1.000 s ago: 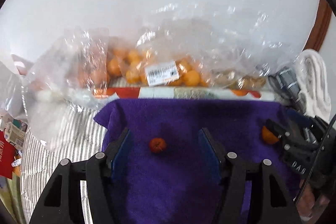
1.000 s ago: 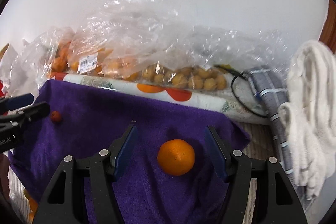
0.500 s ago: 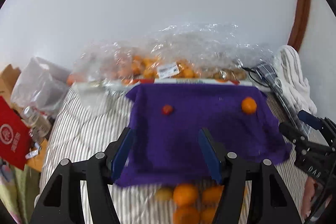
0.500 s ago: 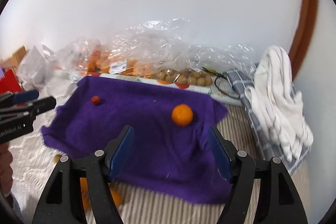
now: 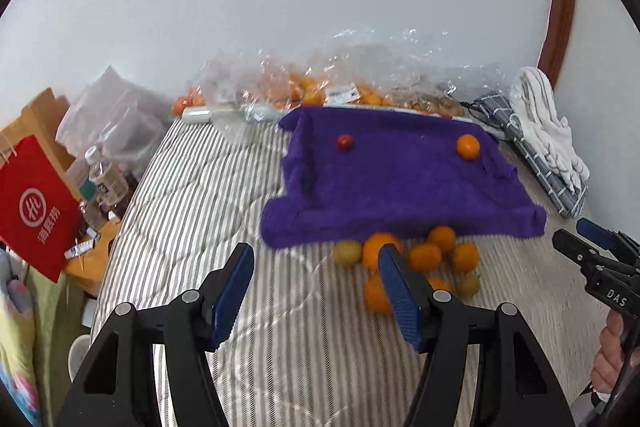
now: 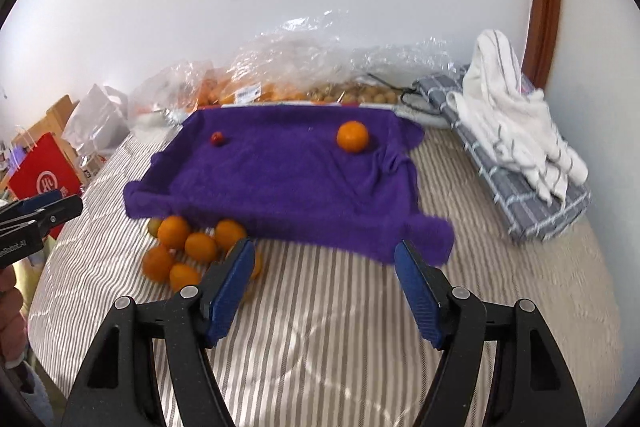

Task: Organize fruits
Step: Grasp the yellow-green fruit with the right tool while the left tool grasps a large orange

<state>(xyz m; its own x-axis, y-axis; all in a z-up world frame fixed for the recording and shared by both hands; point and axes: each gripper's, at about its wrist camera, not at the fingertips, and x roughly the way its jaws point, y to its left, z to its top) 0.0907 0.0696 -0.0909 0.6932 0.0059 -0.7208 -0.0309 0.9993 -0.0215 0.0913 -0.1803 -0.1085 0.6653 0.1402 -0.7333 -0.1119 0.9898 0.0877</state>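
**Operator:** The loose fruit is a pile of oranges point(image 5: 424, 255) on the striped bedding, touching the near edge of the purple towel point(image 5: 400, 179). On the towel sit one orange point(image 5: 468, 147) at its far right and a small red fruit point(image 5: 344, 142) at its far left.

**Partner:** And your grippers?

**Operator:** My left gripper point(image 5: 316, 291) hangs short of the towel's near edge, fingers about half apart and empty. My right gripper point(image 6: 324, 287) is likewise empty, a bit wider.

**Partner:** How will you take the next one?

**Operator:** I'd judge a top piece of the pile safest: come down with a finger on either side and close gently, since round fruit on soft bedding may roll and nudge its neighbours.

**Partner:** Do the views differ?

**Operator:** The left view shows two yellowish-green fruits point(image 5: 347, 253) in the pile and bottles beside a red paper bag point(image 5: 36, 215), well left of the towel. The right view shows the towel's crumpled right corner point(image 6: 394, 163) clearly, and the folded white cloth point(image 6: 516, 123) beyond it.
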